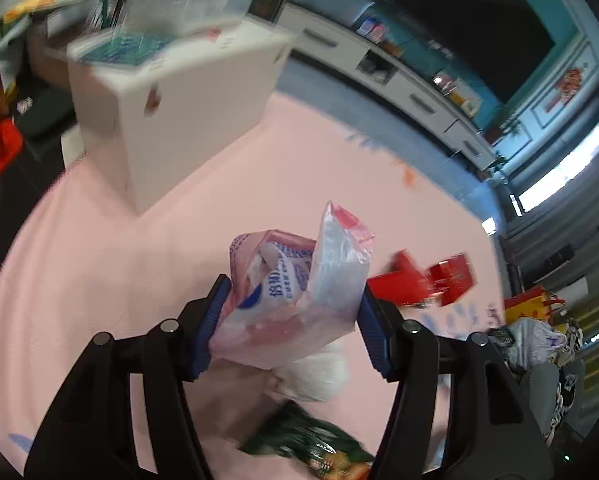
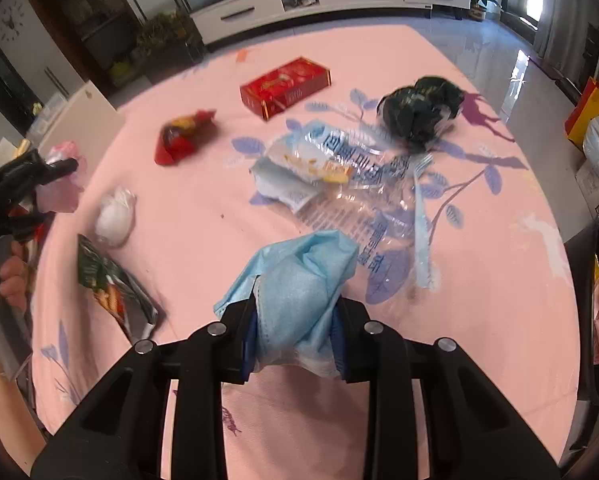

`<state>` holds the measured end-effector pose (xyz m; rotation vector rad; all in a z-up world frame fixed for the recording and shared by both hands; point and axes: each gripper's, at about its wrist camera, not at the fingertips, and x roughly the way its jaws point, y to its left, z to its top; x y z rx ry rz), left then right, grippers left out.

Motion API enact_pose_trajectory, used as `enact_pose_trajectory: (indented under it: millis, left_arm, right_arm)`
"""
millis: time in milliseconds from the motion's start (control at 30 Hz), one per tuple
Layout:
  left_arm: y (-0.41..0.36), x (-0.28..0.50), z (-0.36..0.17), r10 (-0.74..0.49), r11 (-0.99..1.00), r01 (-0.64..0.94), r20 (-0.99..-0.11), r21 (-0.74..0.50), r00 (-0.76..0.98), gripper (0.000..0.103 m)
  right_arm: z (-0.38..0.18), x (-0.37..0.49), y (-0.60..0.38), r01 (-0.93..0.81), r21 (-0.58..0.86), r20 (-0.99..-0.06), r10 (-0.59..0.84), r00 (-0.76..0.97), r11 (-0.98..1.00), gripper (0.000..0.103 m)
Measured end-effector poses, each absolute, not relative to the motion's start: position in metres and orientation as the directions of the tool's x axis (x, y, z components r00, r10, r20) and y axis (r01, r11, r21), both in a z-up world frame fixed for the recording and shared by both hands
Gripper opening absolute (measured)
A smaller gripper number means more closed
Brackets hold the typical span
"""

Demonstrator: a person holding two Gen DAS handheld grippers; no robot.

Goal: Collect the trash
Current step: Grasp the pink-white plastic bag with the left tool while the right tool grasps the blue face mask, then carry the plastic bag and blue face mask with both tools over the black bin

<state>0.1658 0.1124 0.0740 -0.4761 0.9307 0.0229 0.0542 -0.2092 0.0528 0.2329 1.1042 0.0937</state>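
L gripper angling down, fingers clamping pink-white plastic bag above pink surface | R gripper pitching steeply down, fingers pinching blue face mask just over surface

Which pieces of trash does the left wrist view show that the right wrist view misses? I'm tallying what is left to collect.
Only the left wrist view shows what the left gripper grips: a crumpled pink and clear plastic bag, plus a white cabinet.
Only the right wrist view shows the blue face mask pinched in the right gripper, the clear printed wrapper, the dark green bag and a red snack packet.
Both show the pink tablecloth, the red box, the white wad and the green snack wrapper.
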Motion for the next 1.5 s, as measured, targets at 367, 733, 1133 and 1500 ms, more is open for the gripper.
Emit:
enact_pose_trajectory:
  millis: [367,733,1133,1500]
  left_arm:
    - [0.050,0.126,0.154,-0.270,0.919,-0.016,-0.659,-0.393,0.702,0.062]
    - [-0.032,0.078,0.198,-0.422,0.893,0.209,-0.583,-0.398,0.695,0.062]
    - [-0.134,0.032,0.209,-0.563,0.826,0.445,-0.559,-0.346,0.609,0.062]
    - [-0.220,0.009,0.178,-0.622,0.771,0.542,-0.582,-0.335,0.524,0.062]
  right_arm:
    - [0.087,0.041,-0.239,0.098,0.254,-0.819,0.160,0.551,0.962,0.031]
    - [0.129,0.012,-0.275,0.163,0.244,-0.733,0.072,0.676,0.956,0.031]
    - [0.160,-0.026,-0.337,0.304,0.250,-0.655,-0.071,0.752,0.919,0.031]
    - [0.168,-0.060,-0.394,0.491,0.220,-0.633,-0.260,0.729,0.843,0.031]
